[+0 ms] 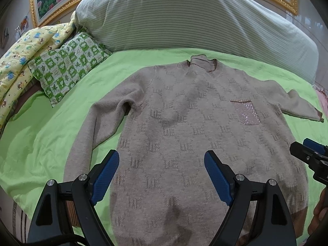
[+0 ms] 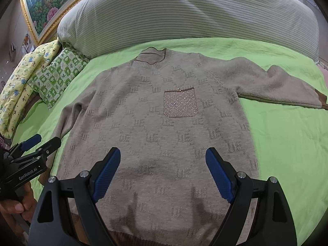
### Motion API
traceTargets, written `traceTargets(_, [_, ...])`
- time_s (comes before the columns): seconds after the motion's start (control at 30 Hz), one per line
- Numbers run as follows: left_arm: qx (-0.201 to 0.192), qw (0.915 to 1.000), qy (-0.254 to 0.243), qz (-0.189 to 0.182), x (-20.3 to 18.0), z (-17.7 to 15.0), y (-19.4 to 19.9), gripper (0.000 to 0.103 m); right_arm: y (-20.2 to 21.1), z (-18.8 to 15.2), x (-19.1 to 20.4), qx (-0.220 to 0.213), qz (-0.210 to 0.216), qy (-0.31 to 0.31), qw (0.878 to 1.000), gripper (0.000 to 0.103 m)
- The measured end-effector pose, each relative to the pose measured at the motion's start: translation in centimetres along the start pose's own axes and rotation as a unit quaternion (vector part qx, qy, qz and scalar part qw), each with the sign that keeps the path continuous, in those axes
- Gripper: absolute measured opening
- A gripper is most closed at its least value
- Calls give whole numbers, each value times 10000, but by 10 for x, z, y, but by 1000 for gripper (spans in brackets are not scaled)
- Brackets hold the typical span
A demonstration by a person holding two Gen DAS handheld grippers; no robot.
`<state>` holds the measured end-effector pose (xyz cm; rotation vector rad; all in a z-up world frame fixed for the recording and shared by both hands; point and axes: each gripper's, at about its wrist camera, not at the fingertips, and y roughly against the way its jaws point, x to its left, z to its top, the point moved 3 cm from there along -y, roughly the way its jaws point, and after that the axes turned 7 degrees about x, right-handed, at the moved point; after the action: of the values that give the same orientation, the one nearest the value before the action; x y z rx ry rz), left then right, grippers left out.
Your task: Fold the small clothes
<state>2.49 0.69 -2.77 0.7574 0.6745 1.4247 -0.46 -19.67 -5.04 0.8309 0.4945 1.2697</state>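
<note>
We see the beige knit sweater (image 2: 155, 127) lying flat and face-up on the green sheet (image 2: 287, 143), sleeves spread wide, its sparkly chest pocket (image 2: 179, 103) showing, collar toward the pillow.

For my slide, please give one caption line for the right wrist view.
Beige knitted sweater with sparkly chest pocket lies flat on green bedsheet; right gripper jaws open above it.

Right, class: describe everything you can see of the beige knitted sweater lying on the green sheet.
The beige knitted sweater lies flat, front up, on the green bedsheet, neck toward the striped pillow. It looks fuzzy, with a repeating letter pattern, ribbed collar, brown cuffs and hem, and a sparkly chest pocket. Both sleeves are spread outward. Nothing grips it.
</note>
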Motion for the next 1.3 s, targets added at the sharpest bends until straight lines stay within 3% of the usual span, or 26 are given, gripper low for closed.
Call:
traceTargets(0.4, [-244, 9994, -163, 208, 0, 4, -2, 86, -2, 1, 1, 26, 8, -7, 10000, 85])
traceTargets(0.9, [100, 9998, -120, 118, -10, 11, -18, 86, -9, 7, -16, 106, 59, -132, 9998, 85])
traceTargets(1.13, [287, 9995, -113, 101, -15, 19, -32, 86, -10, 12, -41, 118, 26, -382, 9992, 85])
traceTargets(1.3, [452, 9985, -275, 120, -21, 34, -47, 86, -7, 21, -79, 75, -89, -755, 9971, 85])
